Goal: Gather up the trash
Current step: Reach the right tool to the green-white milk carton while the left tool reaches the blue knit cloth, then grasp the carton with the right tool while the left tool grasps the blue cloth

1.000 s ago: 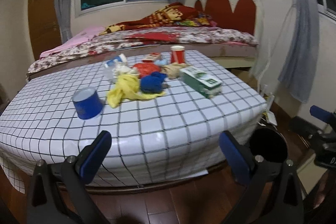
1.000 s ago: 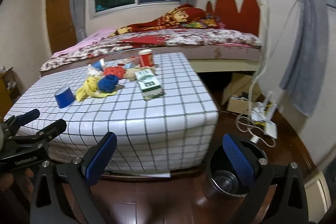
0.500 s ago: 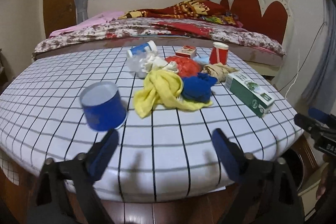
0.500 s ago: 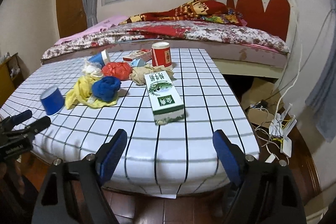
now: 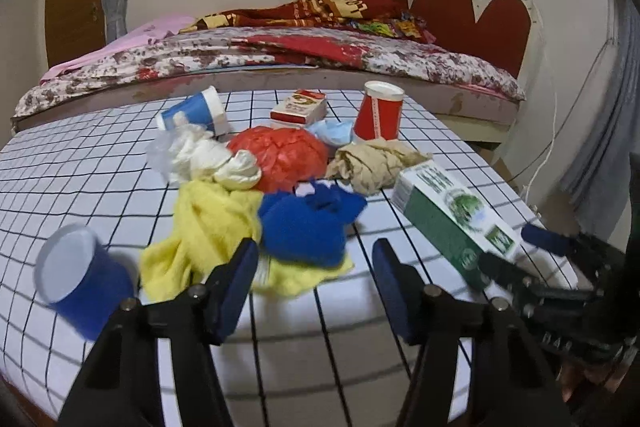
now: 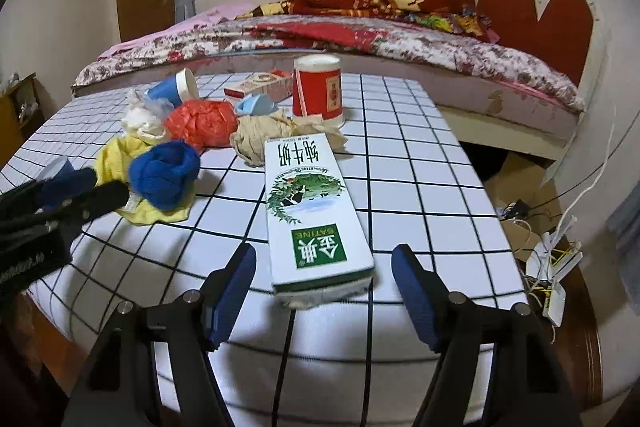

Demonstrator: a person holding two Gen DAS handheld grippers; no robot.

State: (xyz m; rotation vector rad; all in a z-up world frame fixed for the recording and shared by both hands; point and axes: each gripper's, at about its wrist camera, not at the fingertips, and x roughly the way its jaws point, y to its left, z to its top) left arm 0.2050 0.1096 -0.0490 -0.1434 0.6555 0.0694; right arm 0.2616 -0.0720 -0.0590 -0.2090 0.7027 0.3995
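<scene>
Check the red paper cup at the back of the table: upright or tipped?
Upside down but standing: the red cup rests on its wide rim, narrow base up, on the checked table.

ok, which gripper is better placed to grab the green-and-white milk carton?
Right. The right gripper has the green-and-white milk carton's near end lined up between its open jaws, which have just been closing. The left gripper faces the crumpled blue cloth, with the carton off to its side.
</scene>
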